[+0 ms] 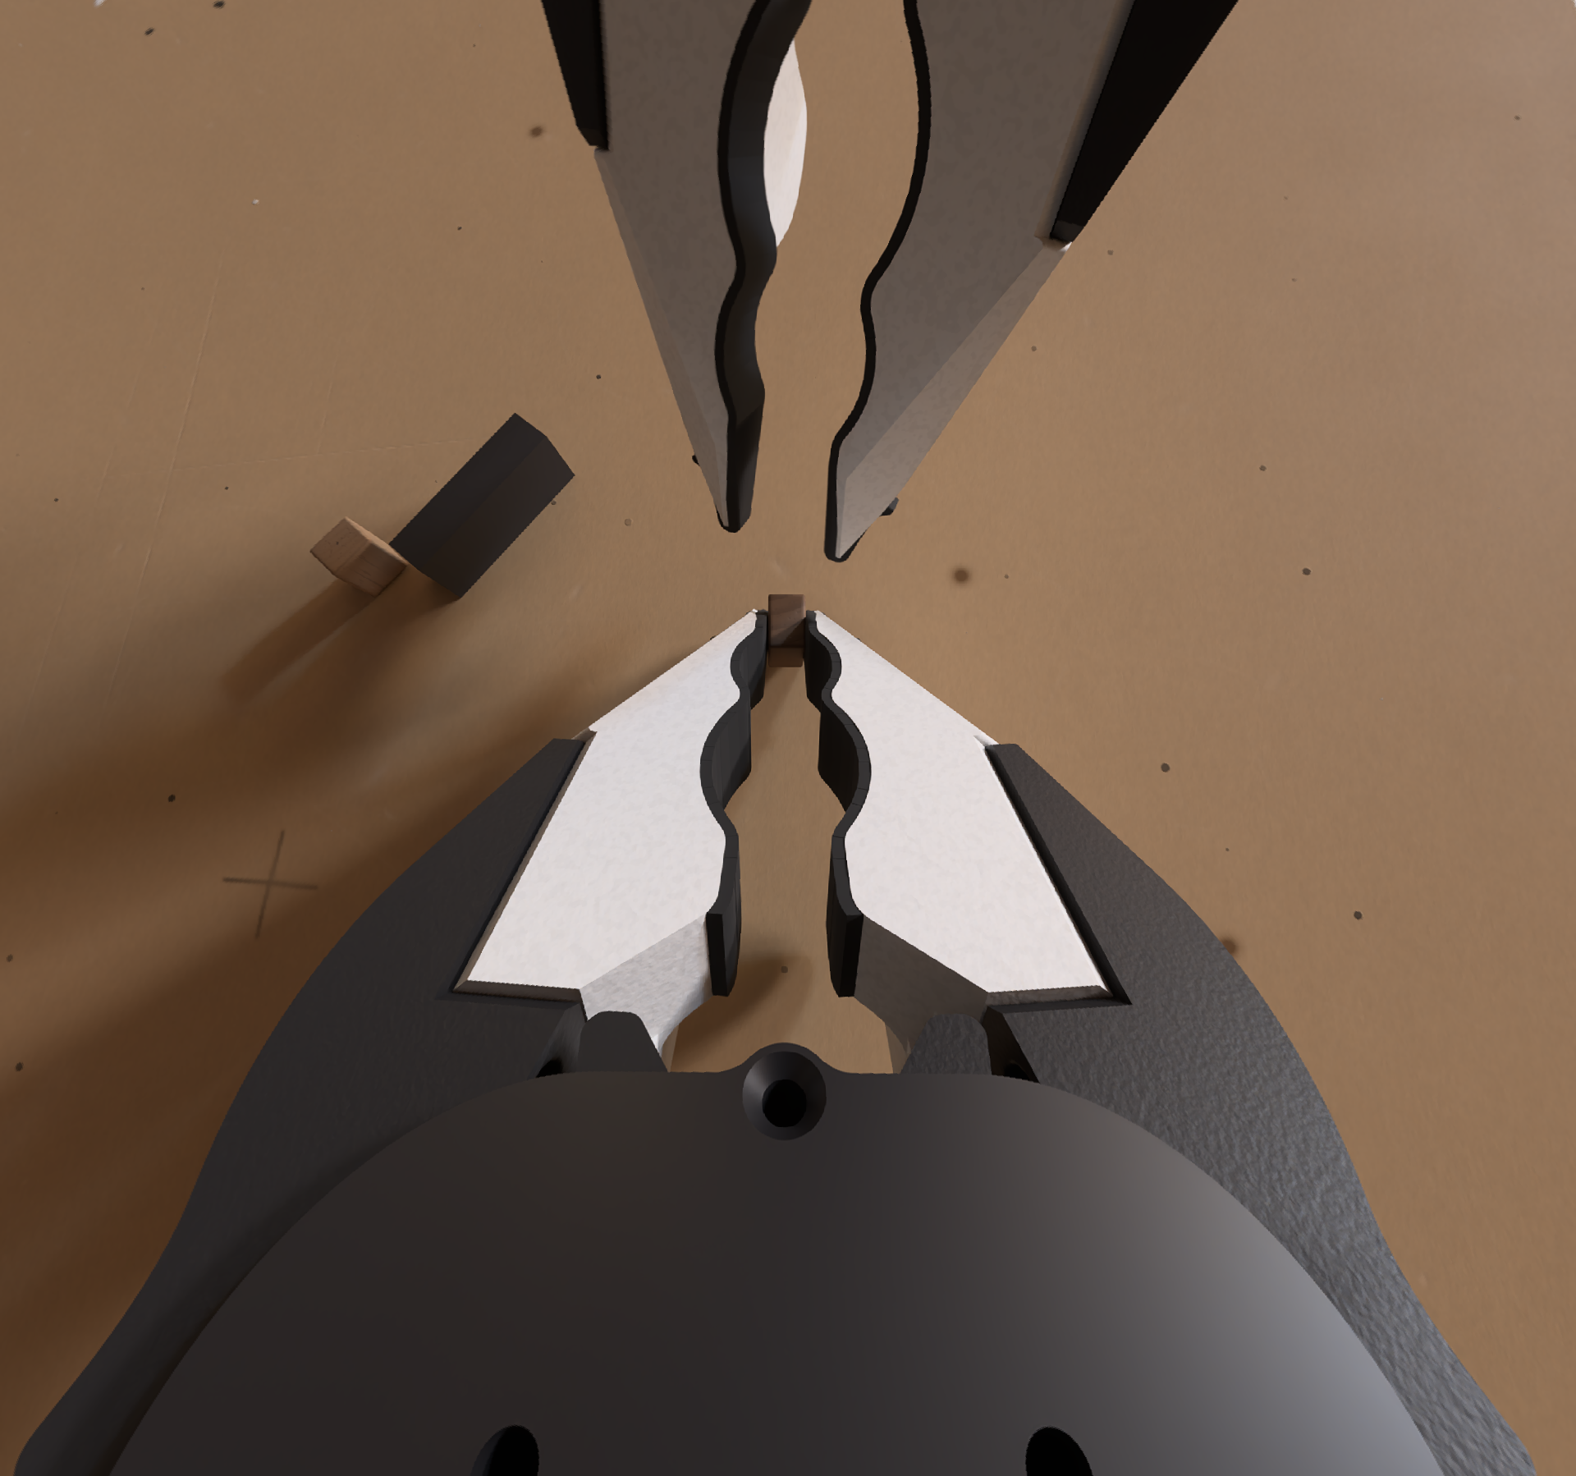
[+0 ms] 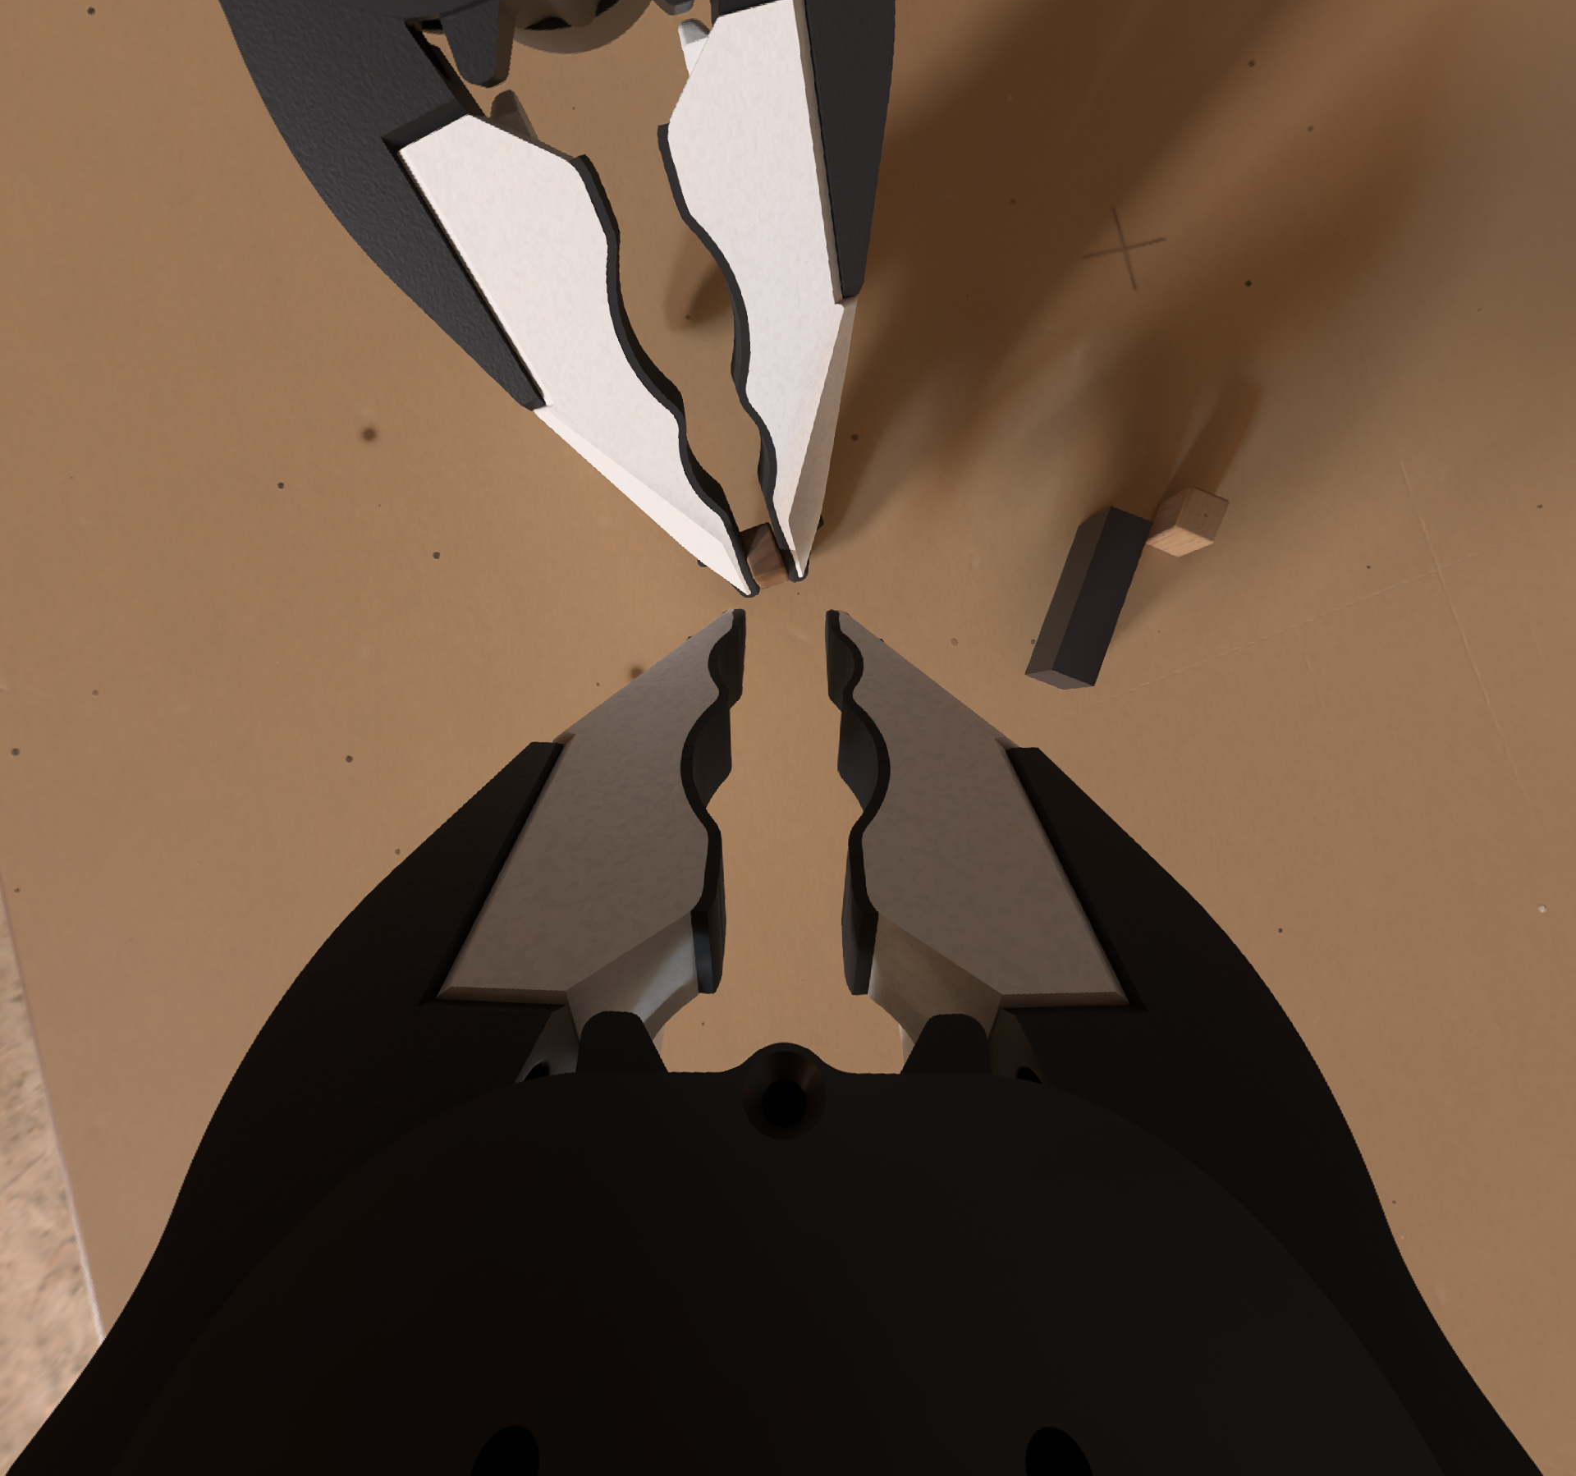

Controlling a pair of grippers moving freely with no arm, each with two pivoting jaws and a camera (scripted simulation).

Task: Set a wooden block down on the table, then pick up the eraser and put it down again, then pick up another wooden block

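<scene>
Between left hand-held gripper point(image 1: 784, 616) tips: wooden block point(image 1: 785, 631)

Left gripper point(image 1: 786, 615) sat tip to tip with the right gripper point(image 1: 785, 544), the two facing each other over the table point(image 1: 1279, 667). Small wooden block point(image 1: 785, 620) sat clamped between the left gripper's fingertips, down near the table; contact with the surface couldn't be confirmed. Right gripper's tips stood apart with nothing between them, just beyond that block. In the left wrist view, the eraser point(image 1: 482, 507) lay on the table off to the left. A second wooden block point(image 1: 358, 554) lay touching the eraser's near end, on its left.
</scene>
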